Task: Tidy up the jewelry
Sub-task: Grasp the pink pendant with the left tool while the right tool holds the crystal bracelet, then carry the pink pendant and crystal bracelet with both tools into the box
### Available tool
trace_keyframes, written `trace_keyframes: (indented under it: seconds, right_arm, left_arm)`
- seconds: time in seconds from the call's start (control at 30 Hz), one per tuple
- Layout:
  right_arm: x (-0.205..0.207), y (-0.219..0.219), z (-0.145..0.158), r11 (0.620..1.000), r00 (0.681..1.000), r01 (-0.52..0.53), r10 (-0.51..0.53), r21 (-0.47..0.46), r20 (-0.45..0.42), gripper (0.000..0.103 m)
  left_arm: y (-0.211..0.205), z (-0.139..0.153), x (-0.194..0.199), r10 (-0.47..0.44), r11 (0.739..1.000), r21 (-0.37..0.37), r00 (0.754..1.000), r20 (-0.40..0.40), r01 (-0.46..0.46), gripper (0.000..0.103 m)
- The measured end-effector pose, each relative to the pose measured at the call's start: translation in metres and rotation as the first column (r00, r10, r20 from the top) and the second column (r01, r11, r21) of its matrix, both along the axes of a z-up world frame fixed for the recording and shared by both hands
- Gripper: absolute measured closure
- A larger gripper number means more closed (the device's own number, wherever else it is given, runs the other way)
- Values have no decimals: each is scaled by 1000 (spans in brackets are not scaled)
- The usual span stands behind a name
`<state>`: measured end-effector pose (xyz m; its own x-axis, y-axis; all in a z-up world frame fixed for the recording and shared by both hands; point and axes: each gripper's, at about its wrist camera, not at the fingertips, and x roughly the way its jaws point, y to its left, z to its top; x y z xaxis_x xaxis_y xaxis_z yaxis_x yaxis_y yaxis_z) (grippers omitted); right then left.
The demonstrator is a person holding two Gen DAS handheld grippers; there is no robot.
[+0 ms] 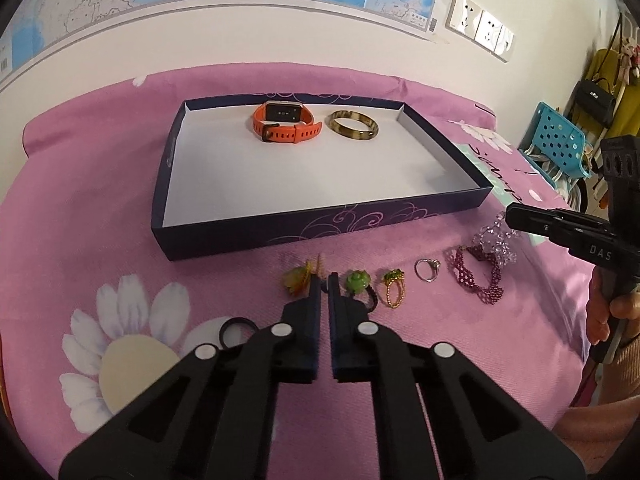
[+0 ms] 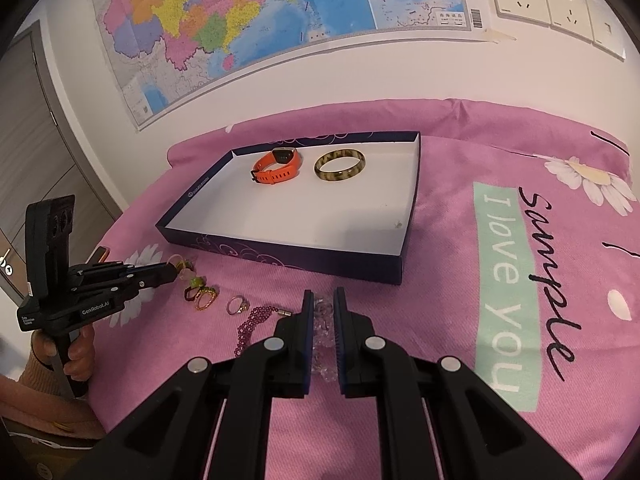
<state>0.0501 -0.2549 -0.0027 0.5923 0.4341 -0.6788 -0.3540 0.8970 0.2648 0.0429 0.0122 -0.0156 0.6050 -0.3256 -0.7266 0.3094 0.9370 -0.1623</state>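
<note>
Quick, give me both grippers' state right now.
Left gripper: closed; whether it pinches anything cannot be told.
Right gripper: closed on the clear bead bracelet.

The pink cloth (image 2: pixel 460 152) carries the clearest writing — on its mint-green panel (image 2: pixel 508 292), right of centre in the right wrist view, white letters read "I love you", and beside it black script reads "sample". At the left edge of that view, the left gripper (image 2: pixel 170 273) bears "GenRobot.AI" in white on its body. In the left wrist view, at the right edge, the right gripper (image 1: pixel 514 214) shows "DAS". The wall map's (image 2: pixel 240 20) print is too small to read.
</note>
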Motion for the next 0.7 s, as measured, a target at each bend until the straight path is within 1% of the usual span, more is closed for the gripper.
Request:
trace_keyframes:
  seconds: [0.1, 0.33, 0.7]
  right_arm:
    - [0, -1, 2, 1000, 1000, -3, 3, 11, 7, 95]
    - [-4, -2, 18, 999, 999, -14, 12, 36, 40, 95]
    - [-2, 8, 47, 998, 993, -54, 50, 34, 108, 95]
  left_arm:
    - [1, 3, -2, -4, 1000, -3, 1000, 13, 4, 99]
    - [6, 15, -7, -15, 999, -41, 999, 38, 17, 100]
    - [9, 37, -5, -24, 997, -67, 996, 83, 29, 100]
